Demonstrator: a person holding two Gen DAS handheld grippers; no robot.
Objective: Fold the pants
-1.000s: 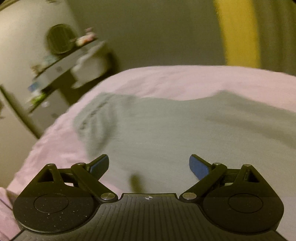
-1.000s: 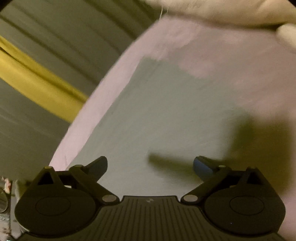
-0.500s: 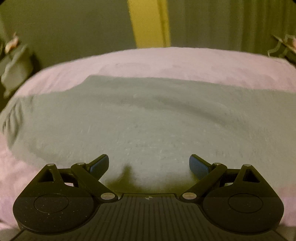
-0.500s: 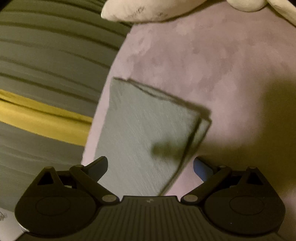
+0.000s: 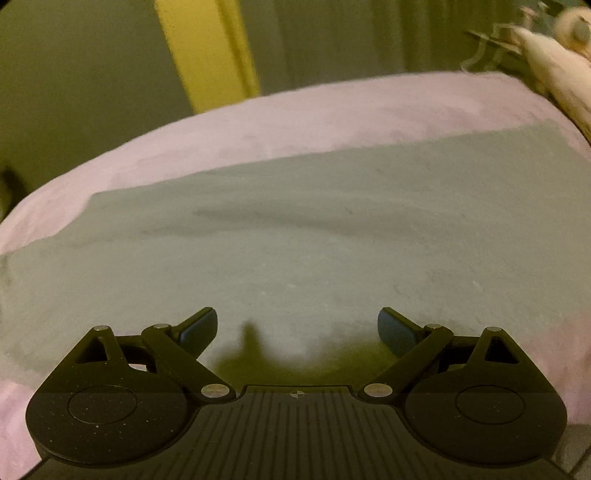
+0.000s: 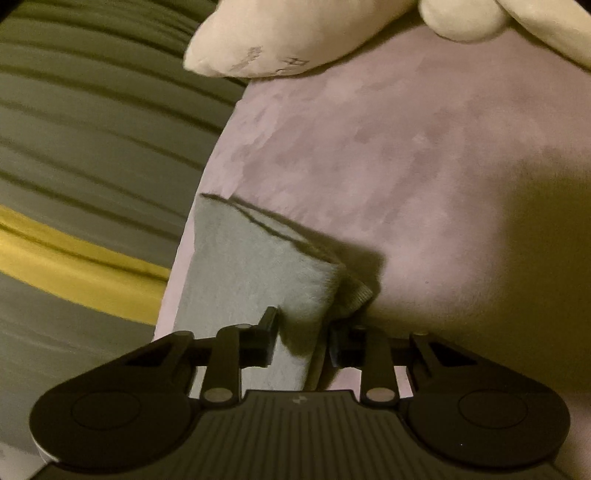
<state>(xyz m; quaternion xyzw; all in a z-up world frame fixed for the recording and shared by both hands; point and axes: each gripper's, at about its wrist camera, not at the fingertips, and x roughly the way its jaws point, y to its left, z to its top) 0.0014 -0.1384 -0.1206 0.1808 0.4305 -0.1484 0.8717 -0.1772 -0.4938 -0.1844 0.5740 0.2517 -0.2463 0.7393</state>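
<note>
Grey pants lie flat across a pink bed cover. My left gripper is open and empty, low over the middle of the pants. In the right wrist view the leg end of the pants lies near the bed's edge, with its corner lifted. My right gripper has its jaws drawn in on the edge of that leg end, the cloth standing between the fingers.
A white pillow or soft toy lies at the head of the bed, also at the far right in the left wrist view. Grey curtains with a yellow stripe hang beyond the bed's far edge.
My right gripper has closed from wide open onto the leg end's edge, and the corner has lifted. My left gripper has swung a little to the right over the pants and stays open.
</note>
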